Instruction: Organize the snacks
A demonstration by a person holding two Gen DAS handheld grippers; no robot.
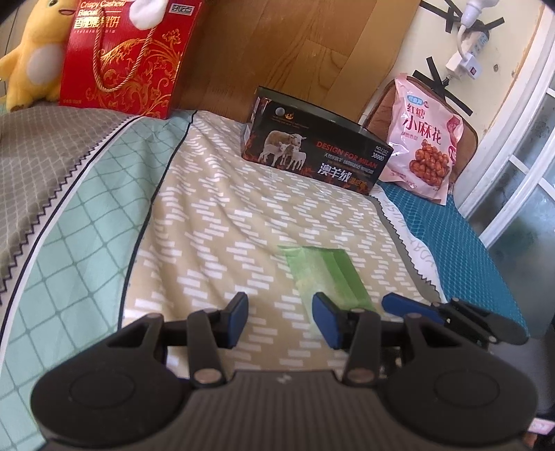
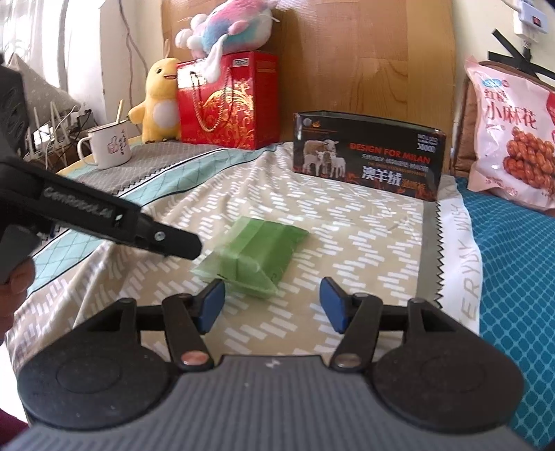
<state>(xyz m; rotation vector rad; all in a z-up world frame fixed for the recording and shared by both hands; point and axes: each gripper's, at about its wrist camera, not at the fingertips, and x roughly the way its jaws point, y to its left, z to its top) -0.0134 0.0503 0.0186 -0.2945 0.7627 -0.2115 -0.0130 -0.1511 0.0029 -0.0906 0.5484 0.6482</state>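
A green snack packet [image 1: 326, 274] lies flat on the patterned bedspread; in the right wrist view the packet [image 2: 253, 251] is just beyond my fingers. My left gripper [image 1: 281, 321] is open and empty, with the packet just ahead of its right finger. My right gripper [image 2: 272, 303] is open and empty, its left finger close to the packet's near end. A black open box with sheep printed on it [image 1: 315, 145] stands further back; it also shows in the right wrist view [image 2: 367, 156]. A pink bag of twisted snacks [image 1: 421, 138] leans at the right, seen too in the right wrist view [image 2: 513, 135].
A red gift box [image 2: 225, 100] with a plush toy on top [image 2: 229, 24] stands against the wooden headboard, a yellow plush duck [image 2: 159, 97] and a white mug [image 2: 109, 144] beside it. A blue quilted strip [image 2: 517, 263] runs along the right. The left gripper's body [image 2: 104, 218] reaches in from the left.
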